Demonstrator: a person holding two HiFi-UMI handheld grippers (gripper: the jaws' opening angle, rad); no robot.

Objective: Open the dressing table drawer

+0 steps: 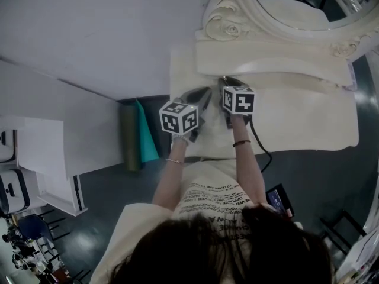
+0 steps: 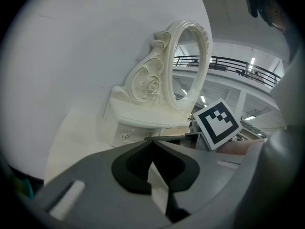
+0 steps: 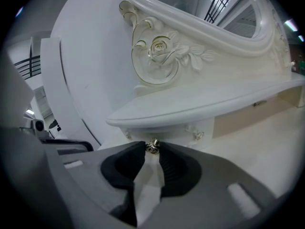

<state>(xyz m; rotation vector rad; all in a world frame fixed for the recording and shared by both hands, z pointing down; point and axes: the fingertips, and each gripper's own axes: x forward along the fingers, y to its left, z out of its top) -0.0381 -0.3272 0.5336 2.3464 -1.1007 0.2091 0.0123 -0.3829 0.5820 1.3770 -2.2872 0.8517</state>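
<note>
The white dressing table (image 1: 308,120) carries an oval mirror (image 1: 278,7) and a raised shelf (image 1: 266,64) with small drawers beneath. In the right gripper view a small metal drawer knob (image 3: 152,146) sits under the shelf (image 3: 200,104), pinched between the tips of my right gripper (image 3: 152,147). A second knob (image 3: 198,135) shows further right. My left gripper (image 2: 152,140) hangs shut and empty just left of the right one, over the tabletop, facing the shelf's left drawer (image 2: 125,136). In the head view both grippers, left (image 1: 204,94) and right (image 1: 228,83), reach to the shelf's front.
A rolled green mat (image 1: 130,138) and a teal sheet (image 1: 147,134) stand on the floor left of the table. White panels (image 1: 53,158) lie further left. A black cable (image 1: 260,149) trails from the right gripper over the table's front edge.
</note>
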